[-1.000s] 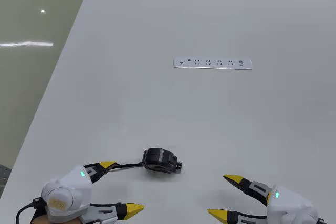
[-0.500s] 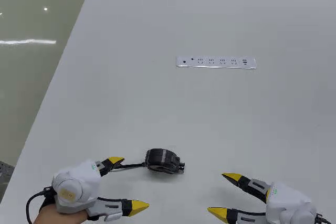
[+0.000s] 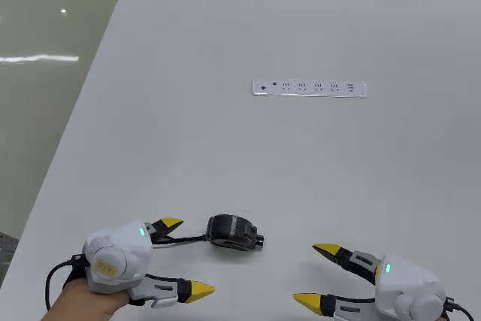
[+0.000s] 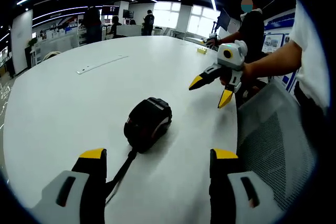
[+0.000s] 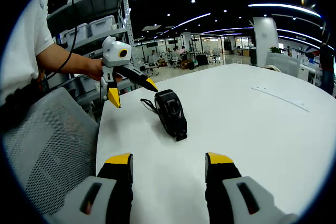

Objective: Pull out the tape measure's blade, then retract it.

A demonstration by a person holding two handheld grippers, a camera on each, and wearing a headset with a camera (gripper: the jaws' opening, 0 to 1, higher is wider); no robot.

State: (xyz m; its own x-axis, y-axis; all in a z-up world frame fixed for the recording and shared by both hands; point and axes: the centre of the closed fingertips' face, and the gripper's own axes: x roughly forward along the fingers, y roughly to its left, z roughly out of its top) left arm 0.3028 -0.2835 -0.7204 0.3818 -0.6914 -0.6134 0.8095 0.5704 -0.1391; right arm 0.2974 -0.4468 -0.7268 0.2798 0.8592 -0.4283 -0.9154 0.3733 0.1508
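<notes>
Tape measure (image 3: 234, 231) lies just ahead of left gripper (image 3: 186, 255), right gripper (image 3: 314, 274) farther off.

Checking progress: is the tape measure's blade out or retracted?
Retracted: the tape measure lies compact, with no blade drawn out of its case.

In the head view, the picture's bottom edge cuts off part of the right gripper (image 3: 314, 274) and most of the hand (image 3: 77, 307) holding the left gripper (image 3: 186, 255). The table (image 3: 225, 148) runs past the right and bottom edges. The power strip (image 3: 309, 89) is too small for its markings to be read. The tape measure (image 3: 234, 231) is too small for its blade tip to be made out. In the left gripper view its strap (image 4: 123, 169) ends unclearly beside a jaw, and distant people (image 4: 148, 20) are small and blurred.
</notes>
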